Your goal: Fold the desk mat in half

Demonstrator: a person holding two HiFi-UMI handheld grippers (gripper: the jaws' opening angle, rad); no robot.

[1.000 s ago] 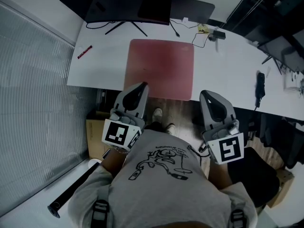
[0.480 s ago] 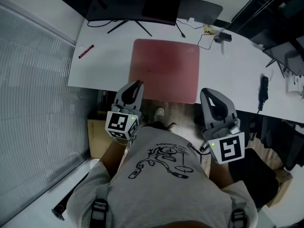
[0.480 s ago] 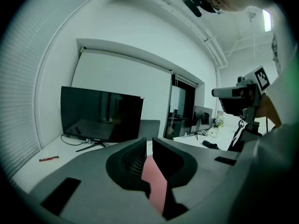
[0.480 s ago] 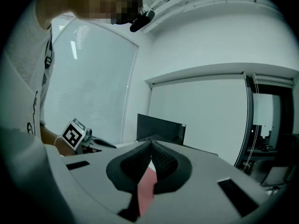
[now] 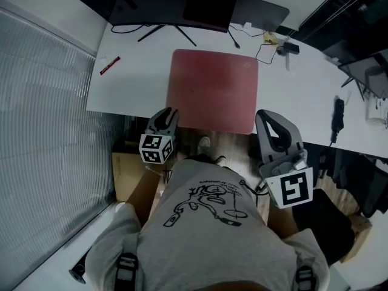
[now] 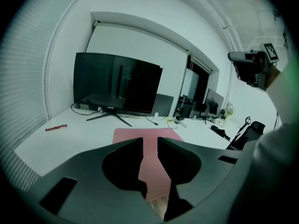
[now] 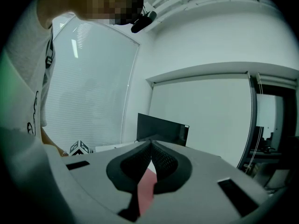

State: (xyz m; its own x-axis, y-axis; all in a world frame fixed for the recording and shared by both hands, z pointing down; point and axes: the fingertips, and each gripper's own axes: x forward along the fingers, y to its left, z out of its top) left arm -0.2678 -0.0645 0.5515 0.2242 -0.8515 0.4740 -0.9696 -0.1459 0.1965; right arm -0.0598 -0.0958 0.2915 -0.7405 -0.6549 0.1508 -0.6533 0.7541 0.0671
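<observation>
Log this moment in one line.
desk mat: flat, unfolded | left gripper: jaws just opening, empty | right gripper: shut, empty

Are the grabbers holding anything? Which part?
Nothing is held. The left gripper, jaws just opening, has nothing between them; the right gripper is shut and empty. The desk mat lies untouched.

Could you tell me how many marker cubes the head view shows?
2. One cube on the left gripper, whose empty jaws have just been opening; the other on the right gripper. None seems hidden.
</observation>
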